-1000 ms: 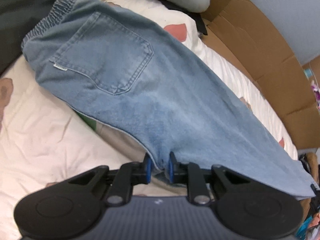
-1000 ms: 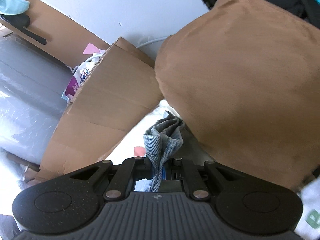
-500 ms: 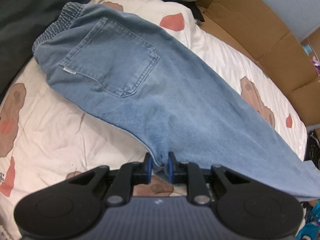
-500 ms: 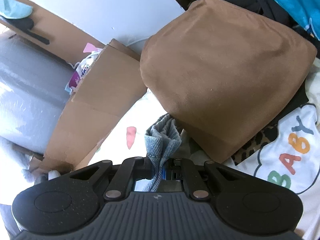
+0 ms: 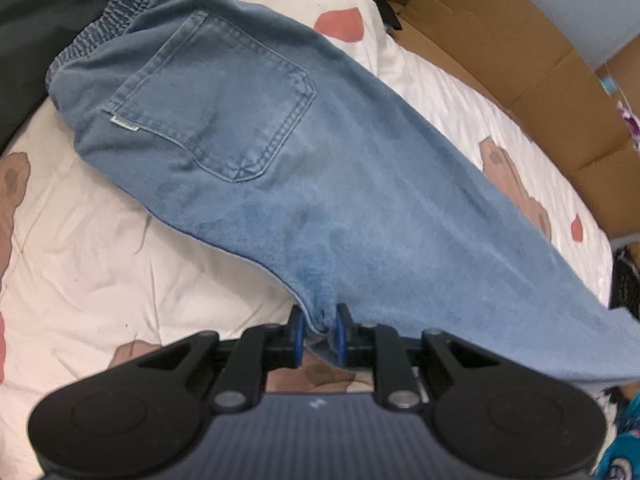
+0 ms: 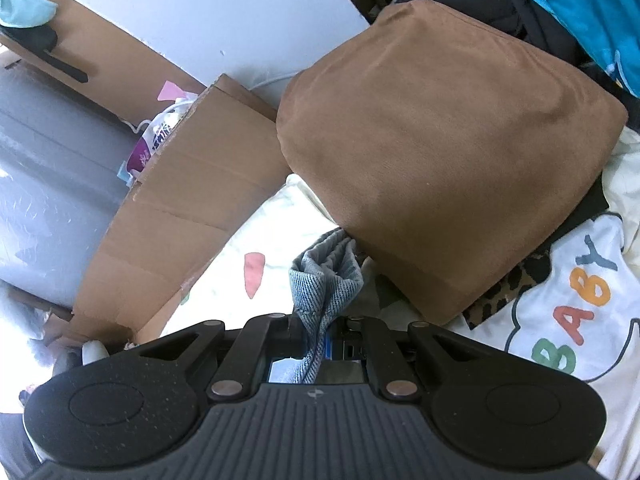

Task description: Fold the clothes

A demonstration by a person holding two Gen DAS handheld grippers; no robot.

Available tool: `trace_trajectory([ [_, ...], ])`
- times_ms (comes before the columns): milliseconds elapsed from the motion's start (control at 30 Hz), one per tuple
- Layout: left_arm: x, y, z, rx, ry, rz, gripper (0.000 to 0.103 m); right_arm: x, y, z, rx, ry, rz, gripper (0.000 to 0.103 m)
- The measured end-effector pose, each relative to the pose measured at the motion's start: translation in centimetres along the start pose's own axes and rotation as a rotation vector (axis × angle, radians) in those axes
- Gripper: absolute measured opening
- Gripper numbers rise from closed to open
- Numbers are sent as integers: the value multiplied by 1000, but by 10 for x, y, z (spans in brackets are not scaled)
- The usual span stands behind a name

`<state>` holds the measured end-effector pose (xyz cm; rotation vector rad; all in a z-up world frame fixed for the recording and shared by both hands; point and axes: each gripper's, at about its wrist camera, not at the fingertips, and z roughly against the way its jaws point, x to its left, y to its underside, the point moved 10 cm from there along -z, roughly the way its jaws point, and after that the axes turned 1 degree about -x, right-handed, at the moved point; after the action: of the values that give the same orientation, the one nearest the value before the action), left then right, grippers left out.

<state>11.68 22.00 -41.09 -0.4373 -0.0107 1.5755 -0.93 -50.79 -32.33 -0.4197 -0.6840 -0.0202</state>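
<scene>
While both grippers clamp denim, the jeans [image 5: 360,184] lie spread across the bedsheet [image 5: 100,260], back side up. Elastic waistband [image 5: 104,20] sits at the far left corner of the left wrist view, the back pocket [image 5: 212,108] just beside it, and the leg runs off toward the lower right edge.

Left gripper [image 5: 319,330]: blue-padded fingers [image 5: 297,330] pinched on the near edge of the jeans, roughly at the crotch seam. Fabric bunches between the pads.

Right gripper [image 6: 320,340]: closed on a gathered fold of the jeans [image 6: 326,276], which stands up out of the jaws in a crumpled wad. Which part of the garment this is, can't tell from this view.

Around it: brown cushion [image 6: 448,152] right behind the wad, touching or nearly so. White shirt with "BABY" lettering [image 6: 572,312] to the right, a leopard-print piece [image 6: 512,284] tucked under the cushion. Cardboard [image 6: 180,220] flanks the bed on the left of the right wrist view; same cardboard [image 5: 520,52] along the far bed edge in the left view. Sheet is cream with red and brown prints.
</scene>
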Motion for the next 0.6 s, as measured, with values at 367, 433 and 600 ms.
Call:
trace_trajectory([
  [367,4,23,-6,-48,-8,41,31,13,-8,-1,-3,-33,24,6],
  [433,3,30,-5,-57,-1,26,50,13,-8,-1,-3,-35,17,6],
  [600,0,50,-6,-73,4,-14,57,14,-9,-1,-7,-37,-7,6],
])
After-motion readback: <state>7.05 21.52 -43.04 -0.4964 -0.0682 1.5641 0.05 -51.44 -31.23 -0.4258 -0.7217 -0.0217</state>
